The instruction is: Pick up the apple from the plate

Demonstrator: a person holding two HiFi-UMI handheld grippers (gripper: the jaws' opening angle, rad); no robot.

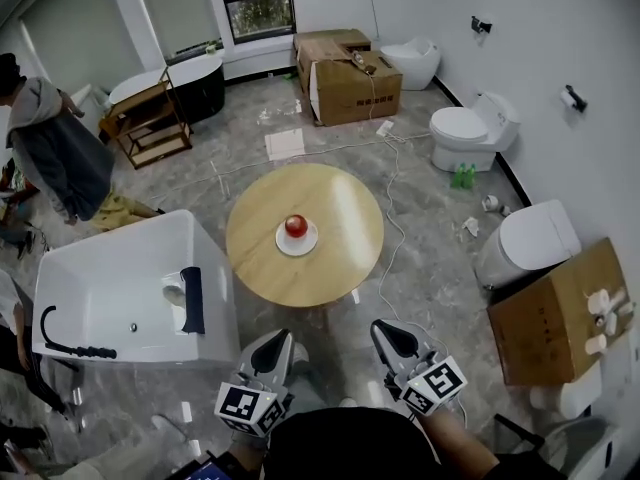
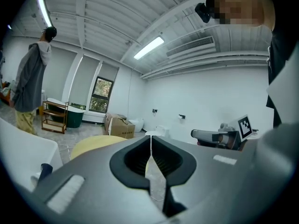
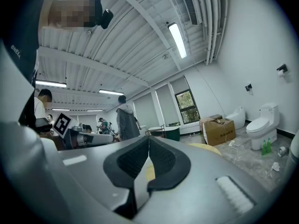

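A red apple (image 1: 296, 226) sits on a small white plate (image 1: 283, 245) in the middle of a round wooden table (image 1: 340, 208). Both grippers hover side by side on the near side of the table, well short of the plate, pointing towards it. The left gripper (image 1: 277, 340) has its jaws together with nothing between them, as its own view confirms (image 2: 150, 135). The right gripper (image 1: 388, 334) is likewise shut and empty (image 3: 148, 137). In both gripper views only a strip of the yellow tabletop (image 2: 93, 143) (image 3: 205, 147) shows over the jaws; the apple is hidden there.
A white bathtub (image 1: 110, 278) stands left of the table. An open cardboard box (image 1: 560, 313) and toilets (image 1: 470, 128) line the right wall. A cable (image 1: 392, 208) runs over the floor past the table. A person (image 1: 55, 148) stands at far left, another box (image 1: 345, 73) at the back.
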